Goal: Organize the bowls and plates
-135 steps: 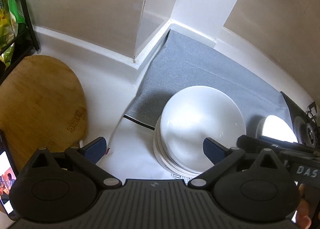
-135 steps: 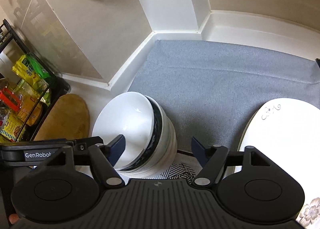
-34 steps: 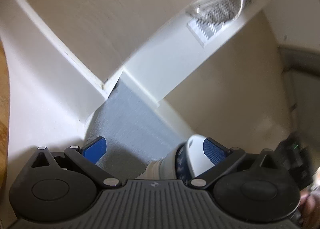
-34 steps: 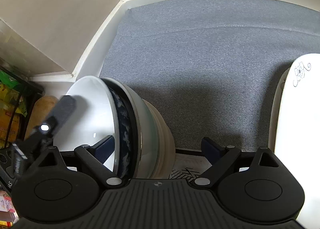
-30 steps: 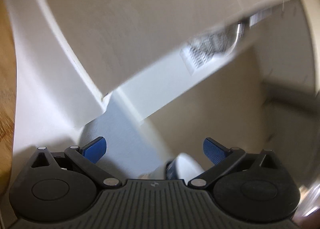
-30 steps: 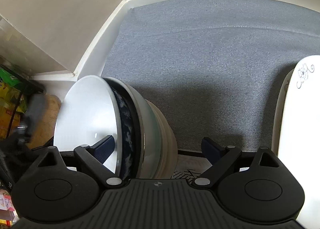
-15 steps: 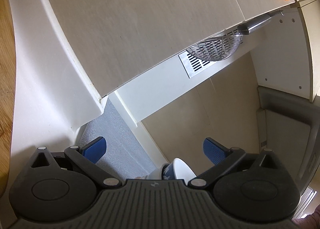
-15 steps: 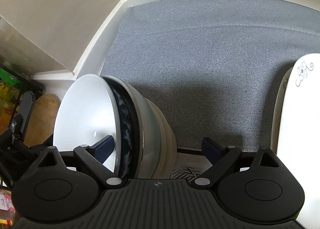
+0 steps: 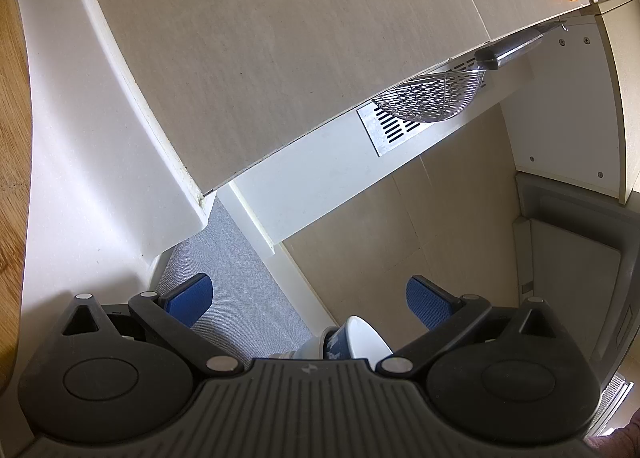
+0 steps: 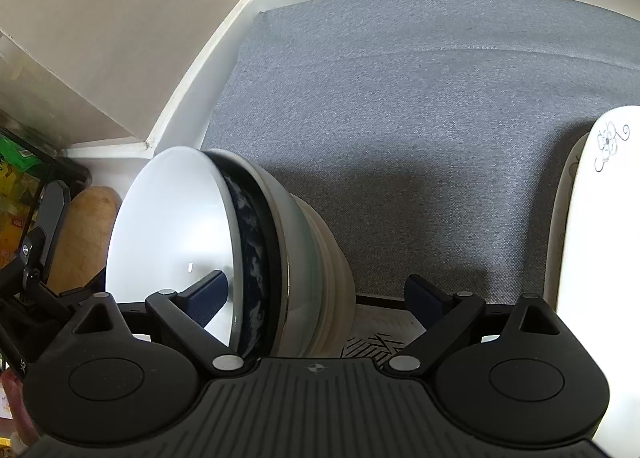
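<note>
Right gripper (image 10: 316, 294): jaws spread wide, gripping nothing, left finger (image 10: 208, 294) reaching inside the topmost white bowl (image 10: 168, 242), right finger out over the near edge of the grey mat (image 10: 420, 117). Bowl stack (image 10: 288, 258) tipped in this view, opening facing left: white bowl on top, a dark blue patterned bowl (image 10: 254, 258) under it, pale bowls and plates beneath. Whether the finger touches the bowl's inside: cannot tell. Stack sitting at the near left edge of the mat. At the right edge, a white plate (image 10: 600, 217) with a small floral motif, part cropped. Far left, a wooden board (image 10: 86, 234), a rack with coloured packets (image 10: 16, 193), and part of the other gripper's black frame.

Left gripper (image 9: 308, 298): jaws also wide apart, blue pads (image 9: 188, 296) bare, nothing between them. Angled upward, away from the counter. Just below, between the fingers, the rim of the white bowl (image 9: 362, 340) and the blue patterned one (image 9: 332, 342) peeking over the gripper body. Beyond: strip of grey mat (image 9: 224, 258), white ledge, beige wall tiles (image 9: 280, 37). Far right, a wire skimmer (image 9: 432, 101) hanging over a slotted vent (image 9: 390, 129). Wooden board (image 9: 12, 117) along the left edge.
</note>
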{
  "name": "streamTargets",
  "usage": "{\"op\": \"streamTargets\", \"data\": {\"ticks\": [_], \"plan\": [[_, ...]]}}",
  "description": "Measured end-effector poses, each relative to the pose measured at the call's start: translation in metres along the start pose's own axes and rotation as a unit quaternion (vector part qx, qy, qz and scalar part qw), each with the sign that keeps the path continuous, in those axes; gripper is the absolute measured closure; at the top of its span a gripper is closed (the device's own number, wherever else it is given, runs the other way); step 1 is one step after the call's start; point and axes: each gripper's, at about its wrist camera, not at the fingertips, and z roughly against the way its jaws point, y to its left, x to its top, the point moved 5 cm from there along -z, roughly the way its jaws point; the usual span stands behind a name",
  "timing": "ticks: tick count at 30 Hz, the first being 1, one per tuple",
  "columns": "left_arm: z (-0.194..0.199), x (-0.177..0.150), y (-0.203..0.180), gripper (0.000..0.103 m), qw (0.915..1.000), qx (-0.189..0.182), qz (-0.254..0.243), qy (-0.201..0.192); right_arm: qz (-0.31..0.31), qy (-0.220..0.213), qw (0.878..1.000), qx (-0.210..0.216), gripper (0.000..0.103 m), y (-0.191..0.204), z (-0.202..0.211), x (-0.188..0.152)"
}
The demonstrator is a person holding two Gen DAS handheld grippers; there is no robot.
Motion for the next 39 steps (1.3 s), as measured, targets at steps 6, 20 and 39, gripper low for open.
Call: {"op": "streamTargets", "data": {"ticks": [6, 20, 39], "plan": [[-0.0002, 0.0001, -0.0008, 0.000, 1.0000, 0.000, 0.000, 0.000, 0.000, 0.001, 1.000, 0.000, 0.007, 0.0003, -0.0007, 0.0003], [0.0001, -0.0001, 0.0012, 0.000, 1.0000, 0.000, 0.000, 0.000, -0.001, 0.001, 1.000, 0.000, 0.007, 0.0013, -0.0019, -0.0007], [-0.0005, -0.0002, -0.0007, 0.000, 1.0000, 0.000, 0.000, 0.001, 0.001, 0.002, 1.000, 0.001, 0.007, 0.0006, -0.0020, -0.0014]]}}
